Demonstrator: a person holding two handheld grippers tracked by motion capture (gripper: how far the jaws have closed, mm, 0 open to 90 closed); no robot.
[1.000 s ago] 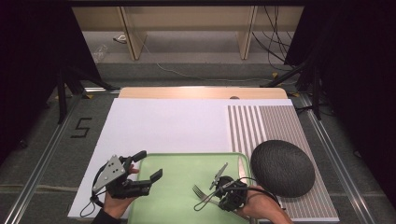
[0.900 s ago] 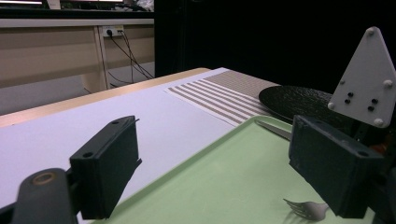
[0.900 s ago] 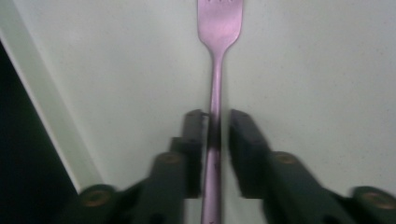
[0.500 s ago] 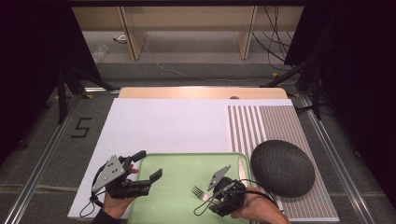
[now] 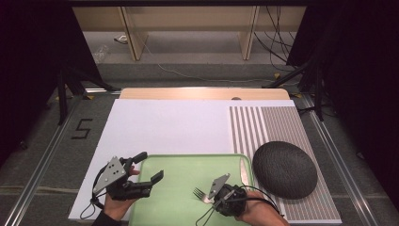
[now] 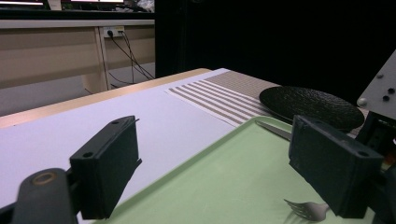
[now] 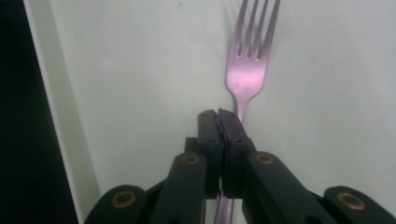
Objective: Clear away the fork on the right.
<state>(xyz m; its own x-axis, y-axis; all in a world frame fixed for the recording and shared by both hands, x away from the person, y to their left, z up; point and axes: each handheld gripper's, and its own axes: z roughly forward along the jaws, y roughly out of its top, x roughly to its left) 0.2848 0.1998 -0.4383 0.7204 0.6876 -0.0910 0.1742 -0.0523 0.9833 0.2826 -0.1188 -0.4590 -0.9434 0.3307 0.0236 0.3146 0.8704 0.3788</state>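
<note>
A metal fork [image 7: 243, 79] lies on the green tray [image 5: 188, 169], tines pointing away from my right gripper [image 7: 218, 114]. That gripper's jaws have just been closing and now meet tip to tip. Nothing shows between the pads, and the fork's handle runs beneath them. From above, the right gripper [image 5: 210, 199] sits low over the tray's near right part, at the fork [image 5: 200, 193]. My left gripper [image 5: 149, 166] hovers over the tray's left edge, wide open and empty. The left gripper [image 6: 224, 172] looks across the tray toward the fork [image 6: 306, 209].
A knife [image 5: 243, 172] lies along the tray's right rim. Right of the tray, a dark round plate [image 5: 284, 168] rests on a striped placemat [image 5: 263, 125]. The white mat [image 5: 164, 127] stretches behind the tray.
The right hand has shifted slightly beside the fork. The fork, the tray and the left gripper stay where they were.
</note>
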